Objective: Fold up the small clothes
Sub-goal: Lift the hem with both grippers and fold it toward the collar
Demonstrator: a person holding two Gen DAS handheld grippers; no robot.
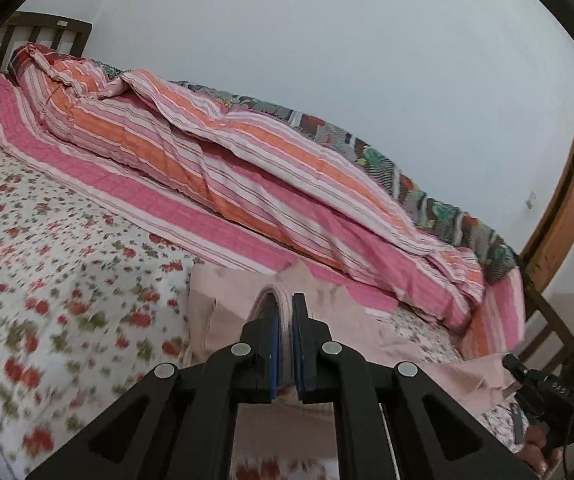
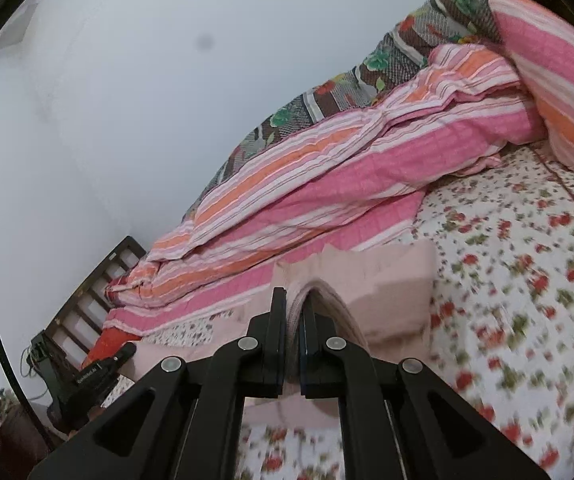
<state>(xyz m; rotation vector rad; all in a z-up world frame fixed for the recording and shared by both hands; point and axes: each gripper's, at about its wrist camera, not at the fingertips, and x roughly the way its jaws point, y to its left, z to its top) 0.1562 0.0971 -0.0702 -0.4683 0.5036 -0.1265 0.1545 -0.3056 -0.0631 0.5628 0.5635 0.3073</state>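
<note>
Pink garment (image 1: 223, 312) is being carried mid-fold, pinched at two spots along its edge: the left tool (image 1: 285, 320) is clamped down tight on a bunched hem, and the right tool (image 2: 294, 316) is squeezed just as tight on another bit of the same cloth (image 2: 391, 280). Rest of the fabric is draped below and ahead of both tools, hanging over the floral bedsheet (image 1: 47, 260), so this looks like the lift-and-carry part of a fold, probably the near edge being brought over toward the far one. Next move would likely need both tools kept level with each other so the edge is laid down straight, then let go. Room-wise: the striped quilt (image 1: 247, 184) is heaped across 12 to 2 o'clock in the left view, near the garment's far edge, so the fold shouldn't be pushed too far that way. Plenty of open sheet is left at 9 o'clock in the left view and 3 o'clock in the right.
</note>
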